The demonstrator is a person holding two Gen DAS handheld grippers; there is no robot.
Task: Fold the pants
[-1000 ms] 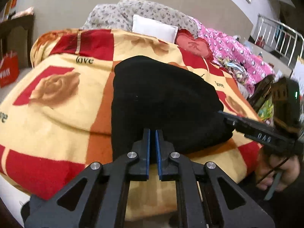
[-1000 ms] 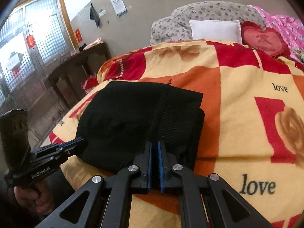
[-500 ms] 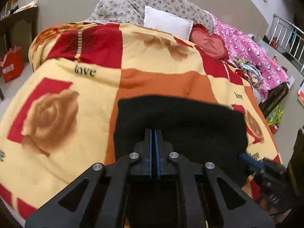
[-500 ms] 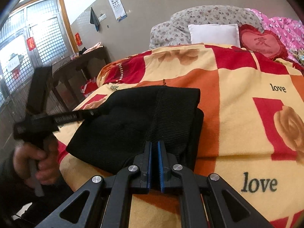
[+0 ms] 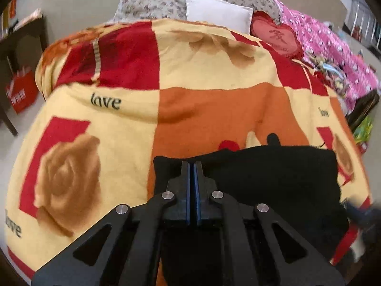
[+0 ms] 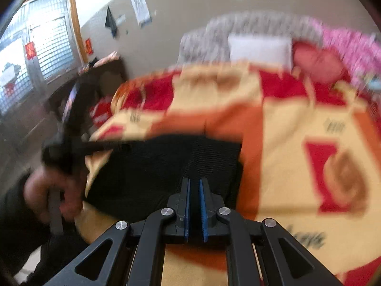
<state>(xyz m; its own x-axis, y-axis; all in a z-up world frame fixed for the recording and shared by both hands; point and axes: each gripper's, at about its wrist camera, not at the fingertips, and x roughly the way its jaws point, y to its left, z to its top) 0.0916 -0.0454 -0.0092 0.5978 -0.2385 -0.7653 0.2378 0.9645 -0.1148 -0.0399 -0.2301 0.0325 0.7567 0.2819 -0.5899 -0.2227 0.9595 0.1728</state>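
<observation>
Pinching black pants (image 5: 273, 178) at fold's top edge, left gripper (image 5: 192, 166) pads nearly together, cloth between them. Right gripper (image 6: 194, 186) blue pads (image 6: 203, 205) set narrowly apart over pants' (image 6: 162, 166) right part; grip unclear, view blurred. Pants lie folded at blanket's (image 5: 202, 109) near edge. White pillow (image 5: 218, 12) at far edge.

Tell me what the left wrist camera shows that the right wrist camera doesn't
Only the left wrist view shows the left gripper, jaws nearly together over the black pants. Only the right wrist view shows the right gripper with a narrow gap, the barred window, the wall papers and the person's left hand. Both show the pants, the love blanket, the white pillow and the heart cushion.
</observation>
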